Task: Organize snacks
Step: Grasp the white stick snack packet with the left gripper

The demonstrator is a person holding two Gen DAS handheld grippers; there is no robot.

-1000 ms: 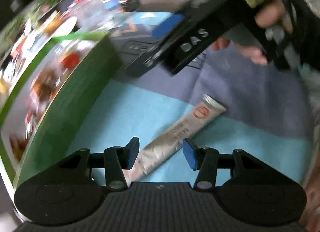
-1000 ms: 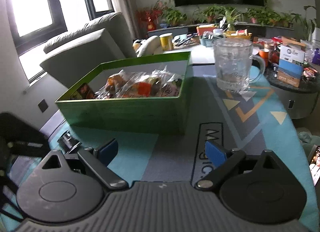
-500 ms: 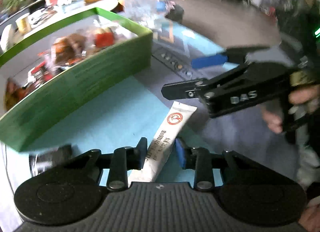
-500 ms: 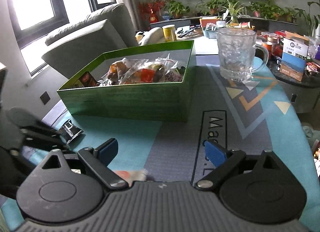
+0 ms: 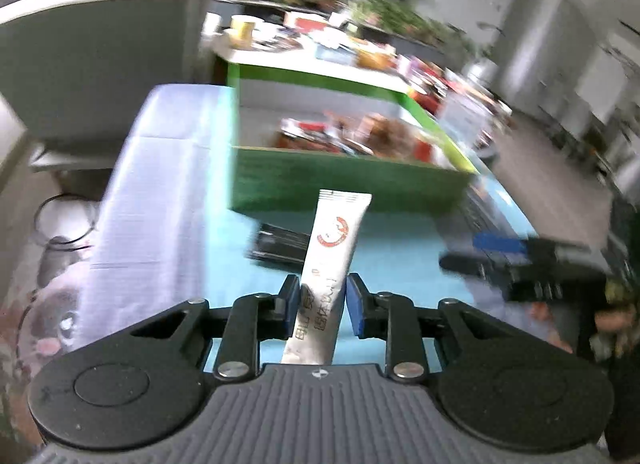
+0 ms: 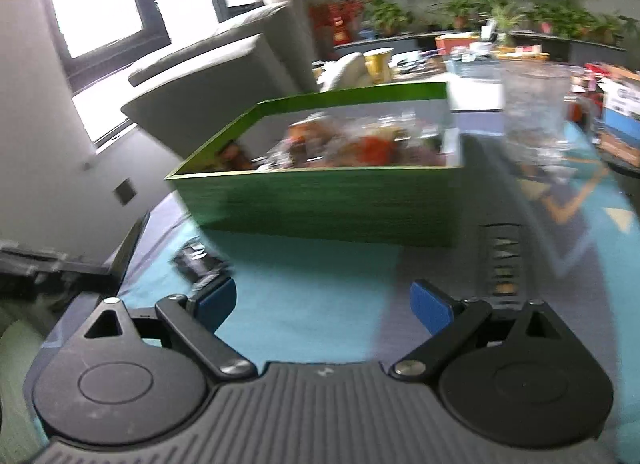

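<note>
My left gripper (image 5: 322, 304) is shut on a long silver stick sachet (image 5: 330, 260) with a red round logo, held off the blue cloth and pointing at the green box (image 5: 344, 188). The box holds several wrapped snacks (image 5: 360, 136). A dark snack packet (image 5: 280, 242) lies on the cloth in front of the box; it also shows in the right wrist view (image 6: 198, 260). My right gripper (image 6: 324, 304) is open and empty above the cloth, facing the green box (image 6: 332, 204). It appears at the right of the left wrist view (image 5: 520, 260).
A glass mug (image 6: 536, 120) stands right of the box. A grey sofa (image 6: 208, 80) is behind on the left. A cluttered table with a yellow cup (image 6: 378, 64), boxes and plants lies beyond. The blue and grey cloth (image 6: 304, 304) covers the table.
My left gripper closed on the sachet, lifted it off the cloth and swung to face the green box. My right gripper moved a little closer to the box and stayed open.
</note>
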